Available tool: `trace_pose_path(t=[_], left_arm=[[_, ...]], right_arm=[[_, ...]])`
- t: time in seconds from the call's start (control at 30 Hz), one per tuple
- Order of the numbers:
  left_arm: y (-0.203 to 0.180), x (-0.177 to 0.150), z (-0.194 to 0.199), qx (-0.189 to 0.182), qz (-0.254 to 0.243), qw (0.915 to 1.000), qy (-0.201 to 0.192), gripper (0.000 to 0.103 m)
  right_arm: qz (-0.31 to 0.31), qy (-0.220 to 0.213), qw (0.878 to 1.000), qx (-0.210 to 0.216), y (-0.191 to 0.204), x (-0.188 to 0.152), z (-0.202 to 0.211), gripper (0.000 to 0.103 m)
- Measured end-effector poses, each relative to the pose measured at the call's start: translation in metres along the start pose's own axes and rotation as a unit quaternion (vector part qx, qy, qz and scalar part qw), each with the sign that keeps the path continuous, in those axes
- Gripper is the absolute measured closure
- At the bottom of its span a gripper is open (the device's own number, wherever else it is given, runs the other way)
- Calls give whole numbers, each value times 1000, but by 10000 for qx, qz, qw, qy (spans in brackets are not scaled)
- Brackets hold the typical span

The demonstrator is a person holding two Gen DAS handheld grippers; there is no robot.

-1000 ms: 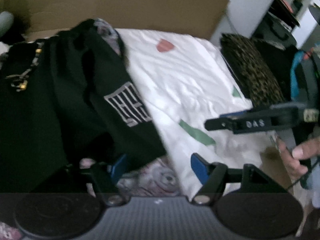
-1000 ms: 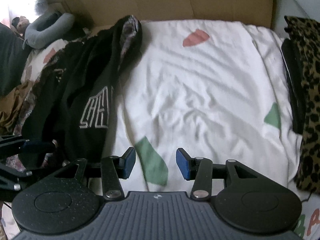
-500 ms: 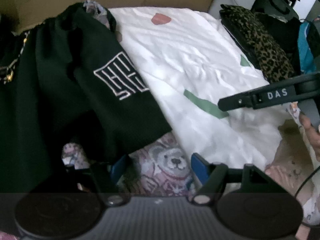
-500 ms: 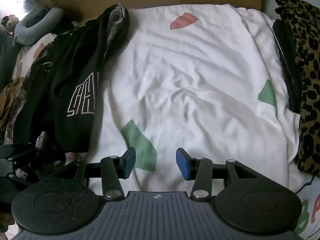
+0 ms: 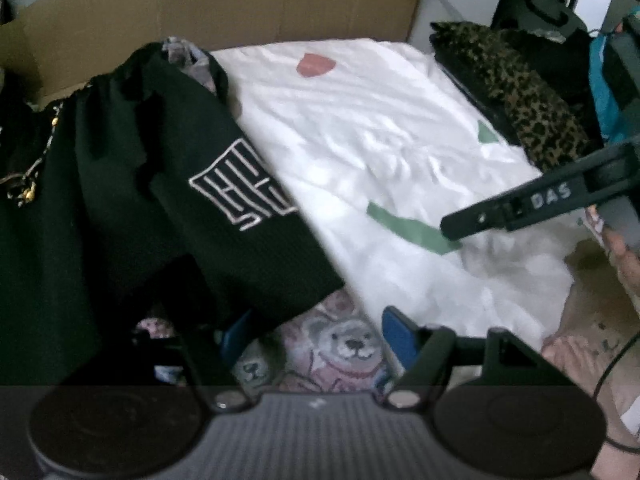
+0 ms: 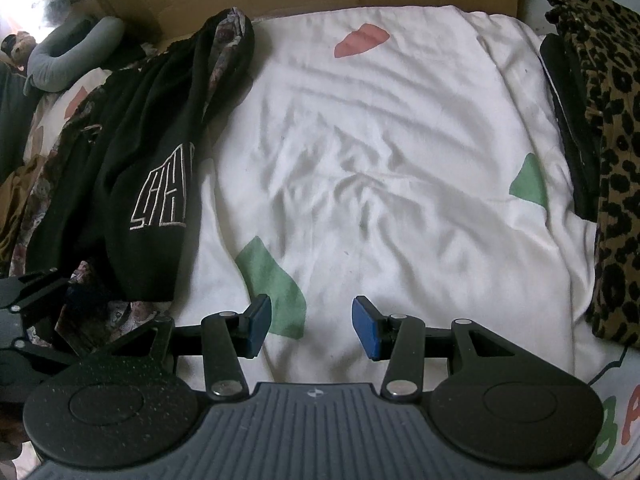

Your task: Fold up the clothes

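Folding not yet begun on the pile; black garment (image 5: 168,184) with a white line emblem lies crumpled at the left edge of the bed, on top of a bear-print cloth (image 5: 340,352); white sheet (image 6: 380,152) bare in the middle; leopard-print piece (image 6: 612,168) lies flat at the right, apparently folded already. Left gripper (image 5: 316,340) jaws spread, hovering at the black garment's hem, nothing pinched; right gripper (image 6: 312,326) jaws spread over the sheet, empty.

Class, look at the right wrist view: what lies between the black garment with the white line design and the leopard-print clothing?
Only the white sheet with its coloured patches lies between the black garment and the leopard-print clothing; no garment rests there.
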State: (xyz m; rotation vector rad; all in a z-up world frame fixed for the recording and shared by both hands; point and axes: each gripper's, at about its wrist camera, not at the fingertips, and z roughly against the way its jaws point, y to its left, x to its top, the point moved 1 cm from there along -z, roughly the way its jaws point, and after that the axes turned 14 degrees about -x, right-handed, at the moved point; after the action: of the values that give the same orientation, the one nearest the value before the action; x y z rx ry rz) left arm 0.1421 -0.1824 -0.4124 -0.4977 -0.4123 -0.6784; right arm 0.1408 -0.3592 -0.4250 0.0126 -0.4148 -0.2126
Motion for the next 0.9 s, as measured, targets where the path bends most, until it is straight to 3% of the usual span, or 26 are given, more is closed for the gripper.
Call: trace_pose_path(t=[0.17,0.2,0.27,0.33,0.37,0.6,0.9], left_arm=[[0,4,-11,-78,12,9999,140,30],[1,4,-15,-33,11,9999,168,36],[4,2,-17,83,57,9999,96,55],[7,5,-11,70,107,9999,3,90],[8,7,-7,39,129,9999,-41,97],[26,22,53,-189,401,9972,-606,99],[58,18,97,208,808,9924,-908,99]], right_arm=[[-31,3,10000,-19,0,0,-1,51],[-27,0,10000,-15,1,0,-1,51],[-21,2,10000,5,2,-1,-1,51],[-26,14,10000,44,3,-1,-1,51],[-41,24,10000,85,3,-1,0,51],[-37,2,9996,279,8,4,4,51],[5,-53,9992,404,16,10,5,51]])
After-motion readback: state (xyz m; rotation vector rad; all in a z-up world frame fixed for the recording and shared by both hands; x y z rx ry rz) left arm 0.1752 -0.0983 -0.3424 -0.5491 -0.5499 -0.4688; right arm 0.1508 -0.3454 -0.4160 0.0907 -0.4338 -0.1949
